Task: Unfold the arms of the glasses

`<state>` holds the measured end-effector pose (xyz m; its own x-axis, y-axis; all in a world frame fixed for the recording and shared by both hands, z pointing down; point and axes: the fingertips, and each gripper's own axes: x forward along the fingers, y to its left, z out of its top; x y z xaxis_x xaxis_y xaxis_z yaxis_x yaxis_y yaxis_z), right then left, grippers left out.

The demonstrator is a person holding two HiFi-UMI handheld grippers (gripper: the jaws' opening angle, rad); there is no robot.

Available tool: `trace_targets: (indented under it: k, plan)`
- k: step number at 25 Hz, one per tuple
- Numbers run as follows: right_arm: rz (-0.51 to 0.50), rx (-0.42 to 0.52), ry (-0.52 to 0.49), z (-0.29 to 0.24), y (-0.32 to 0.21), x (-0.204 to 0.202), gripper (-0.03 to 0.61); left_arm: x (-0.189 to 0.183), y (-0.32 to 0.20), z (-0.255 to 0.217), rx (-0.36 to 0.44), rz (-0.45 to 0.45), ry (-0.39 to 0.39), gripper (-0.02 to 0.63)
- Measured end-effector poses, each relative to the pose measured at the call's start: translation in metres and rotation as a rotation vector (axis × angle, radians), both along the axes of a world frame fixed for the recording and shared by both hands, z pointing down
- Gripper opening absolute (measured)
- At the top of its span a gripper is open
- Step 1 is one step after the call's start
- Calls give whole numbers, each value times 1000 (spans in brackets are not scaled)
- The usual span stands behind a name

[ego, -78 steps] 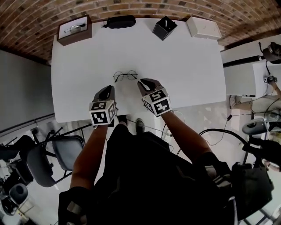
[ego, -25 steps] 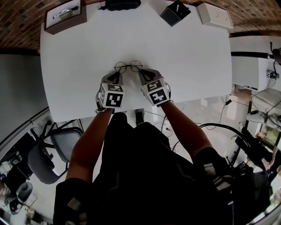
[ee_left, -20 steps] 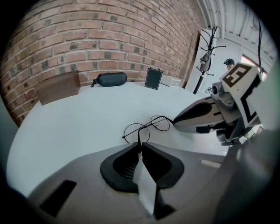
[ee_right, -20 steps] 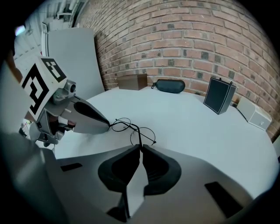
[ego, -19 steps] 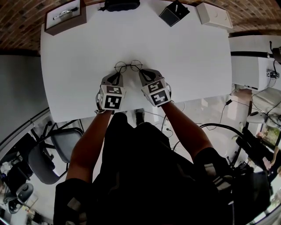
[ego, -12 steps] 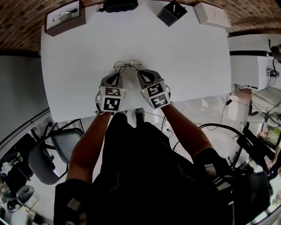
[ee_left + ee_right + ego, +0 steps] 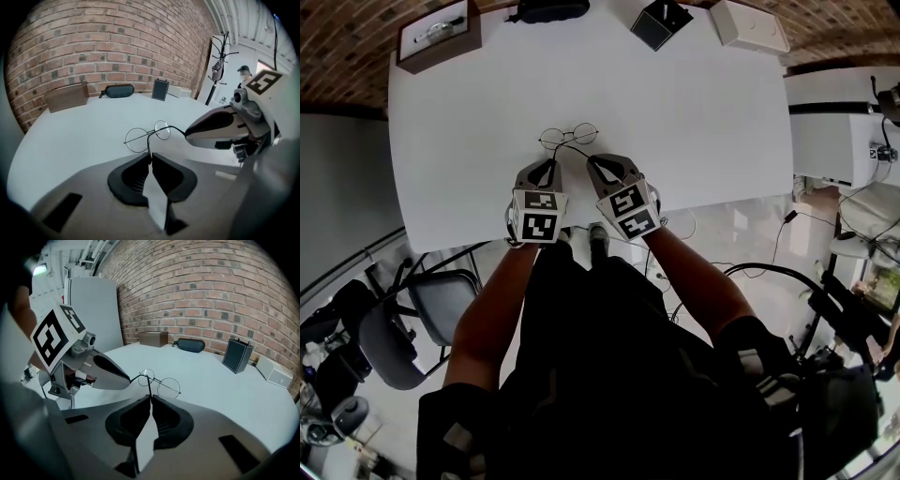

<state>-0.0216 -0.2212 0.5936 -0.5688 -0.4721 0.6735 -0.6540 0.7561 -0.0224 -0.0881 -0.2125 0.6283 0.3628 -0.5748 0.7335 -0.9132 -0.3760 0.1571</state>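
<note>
Gripping: my left gripper point(image 7: 150, 158) and right gripper point(image 7: 150, 399) each clamp the tip of one of the arms point(image 7: 149, 144).
Glasses point(image 7: 568, 136): near the table's point(image 7: 703, 122) front edge, midway along.
Change: I've pulled back since a second ago and the arms now trail out from the lenses, so I judge the unfolding is under way.

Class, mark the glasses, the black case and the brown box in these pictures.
glasses point(image 7: 137, 139), left gripper view, nearer round lens
black case point(image 7: 119, 90), left gripper view, its middle
brown box point(image 7: 66, 97), left gripper view, front wall

Head view overhead, gripper views facing glasses point(image 7: 138, 140)
</note>
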Motion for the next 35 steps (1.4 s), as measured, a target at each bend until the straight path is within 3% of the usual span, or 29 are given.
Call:
trace_targets:
  k: [10, 22, 27, 31, 33, 35]
  plan:
    - [-90, -26, 24, 16, 36, -4, 20, 30, 21, 2, 12, 55, 44, 32]
    - [-115, -70, 57, 38, 50, -5, 20, 45, 43, 8, -51, 83, 134, 34]
    - [-119, -90, 62, 44, 52, -3, 21, 42, 46, 2, -38, 102, 168, 38]
    - [-132, -110, 50, 44, 55, -4, 36, 33, 39, -10, -4, 39, 204, 58]
    - [-100, -117, 27, 37, 52, -3, 95, 27, 31, -16, 14, -6, 219, 64]
    - [-41, -126, -7, 27, 46, 0, 107, 25, 24, -21, 23, -36, 227, 66]
